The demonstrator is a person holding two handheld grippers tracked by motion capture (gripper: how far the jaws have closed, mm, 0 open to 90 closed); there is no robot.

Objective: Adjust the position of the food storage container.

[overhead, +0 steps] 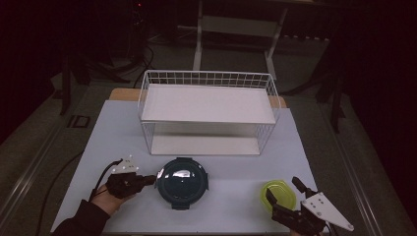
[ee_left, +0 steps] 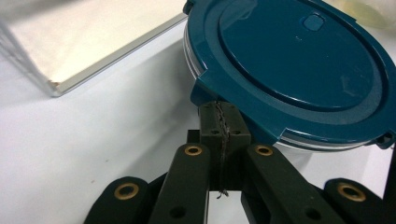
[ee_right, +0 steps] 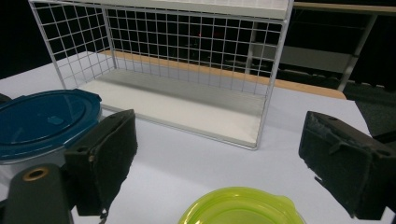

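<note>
White wire makes up the biggest thing on my desk (overhead: pixel 98 147): a two-tier wire rack (overhead: pixel 209 113) standing toward the far edge, its open lower shelf facing me, presumably so containers can be slid in from the front. Next in size is the round container with the teal clip-on lid (overhead: pixel 183 181), sitting near the middle of the near edge, just in front of the rack. My left gripper (overhead: pixel 150 180) comes at it from the left with its jaws clenched tight together, nothing between them; in the left gripper view the closed tips (ee_left: pixel 219 123) sit right against the lid's side latch tab, so I judge I am nudging or pushing the container rather than gripping it. Smaller, near the right front corner, lies the yellow-green container (overhead: pixel 279 194). My right gripper (overhead: pixel 285 189) hangs over it with jaws spread wide, one pad (ee_right: pixel 105 158) on either side and not pressing it, ready to close on it.
</note>
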